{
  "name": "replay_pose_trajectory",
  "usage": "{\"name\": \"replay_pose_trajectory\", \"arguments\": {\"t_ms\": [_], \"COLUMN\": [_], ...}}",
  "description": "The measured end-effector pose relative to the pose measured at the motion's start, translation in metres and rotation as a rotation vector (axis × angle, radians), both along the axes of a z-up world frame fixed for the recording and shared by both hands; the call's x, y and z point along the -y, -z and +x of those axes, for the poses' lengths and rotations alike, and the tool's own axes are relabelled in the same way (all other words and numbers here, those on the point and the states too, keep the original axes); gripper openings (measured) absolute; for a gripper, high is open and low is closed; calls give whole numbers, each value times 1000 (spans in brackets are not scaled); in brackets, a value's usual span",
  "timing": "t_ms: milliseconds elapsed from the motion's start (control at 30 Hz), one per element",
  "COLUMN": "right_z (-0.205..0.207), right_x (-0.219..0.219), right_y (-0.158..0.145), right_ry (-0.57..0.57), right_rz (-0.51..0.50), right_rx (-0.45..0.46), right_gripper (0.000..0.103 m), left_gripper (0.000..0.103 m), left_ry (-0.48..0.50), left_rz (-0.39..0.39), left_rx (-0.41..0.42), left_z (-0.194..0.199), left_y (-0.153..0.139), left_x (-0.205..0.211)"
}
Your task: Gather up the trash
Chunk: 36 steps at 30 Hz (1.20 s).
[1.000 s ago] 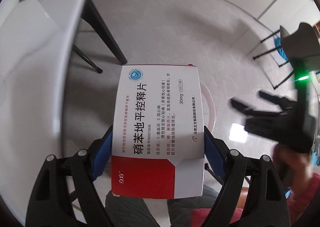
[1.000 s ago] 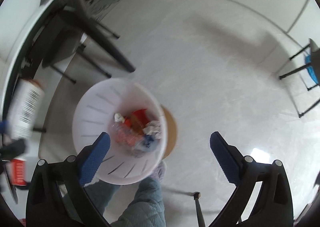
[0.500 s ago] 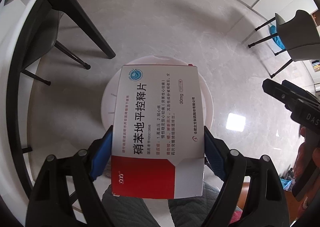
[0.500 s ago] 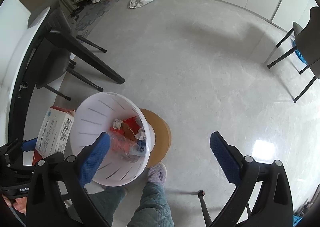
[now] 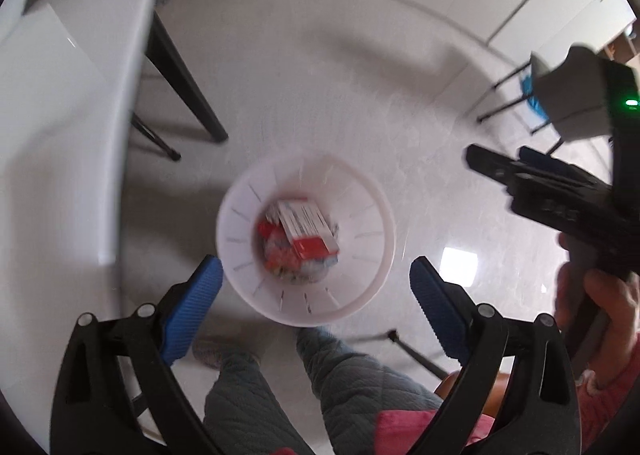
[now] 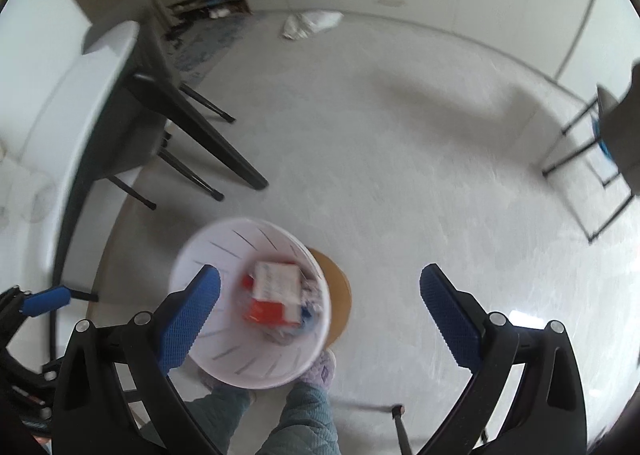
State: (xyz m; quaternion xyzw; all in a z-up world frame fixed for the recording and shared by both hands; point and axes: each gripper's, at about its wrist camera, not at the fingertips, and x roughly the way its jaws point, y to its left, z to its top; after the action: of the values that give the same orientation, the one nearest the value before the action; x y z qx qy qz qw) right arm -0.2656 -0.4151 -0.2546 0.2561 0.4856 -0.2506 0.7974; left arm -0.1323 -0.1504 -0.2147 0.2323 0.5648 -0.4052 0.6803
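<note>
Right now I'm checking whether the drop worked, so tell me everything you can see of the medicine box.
The medicine box is a flat white carton with a red band at one end and dark print too blurred to read. It lies tilted, broad face up, inside the white bin, resting on top of the crumpled trash there. Neither gripper touches it: the left gripper is open above the bin, empty. In the right wrist view the box sits likewise, red end toward the camera.

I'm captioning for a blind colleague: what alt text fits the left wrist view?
Open left gripper above a white trash bin where a red-and-white medicine box lies on other trash; the right gripper is at right, a white table at left.
</note>
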Motion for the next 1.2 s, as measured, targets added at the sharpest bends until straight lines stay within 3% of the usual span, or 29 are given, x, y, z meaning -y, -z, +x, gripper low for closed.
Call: {"name": "replay_pose_trajectory", "arguments": {"t_ms": [133, 267, 367, 567, 667, 833, 933, 1200], "right_z": [39, 97, 135, 206, 224, 241, 248, 268], "right_x": [-35, -109, -164, -275, -313, -360, -376, -383], "right_y": [-69, -159, -210, -324, -357, -383, -378, -334], "right_ry": [-161, -425, -572, -770, -813, -872, -891, -940], "right_rz": [-82, -164, -228, -274, -307, -311, -303, -247], "right_rx": [86, 249, 352, 587, 621, 621, 578, 404], "right_gripper": [99, 100, 100, 100, 100, 100, 100, 100], "left_gripper": [91, 92, 93, 95, 95, 95, 95, 95], "left_ry": [-104, -302, -474, -731, -877, -1028, -1049, -1081], "left_rz": [-104, -188, -231, -222, -243, -274, -236, -174], "left_rx": [111, 294, 433, 683, 760, 779, 742, 552], "left_z": [21, 60, 88, 118, 127, 133, 141, 160], "left_y": [-72, -156, -214, -310, -351, -374, -363, -315], "left_x": [-38, -109, -173, -284, -333, -377, -386, -402]}}
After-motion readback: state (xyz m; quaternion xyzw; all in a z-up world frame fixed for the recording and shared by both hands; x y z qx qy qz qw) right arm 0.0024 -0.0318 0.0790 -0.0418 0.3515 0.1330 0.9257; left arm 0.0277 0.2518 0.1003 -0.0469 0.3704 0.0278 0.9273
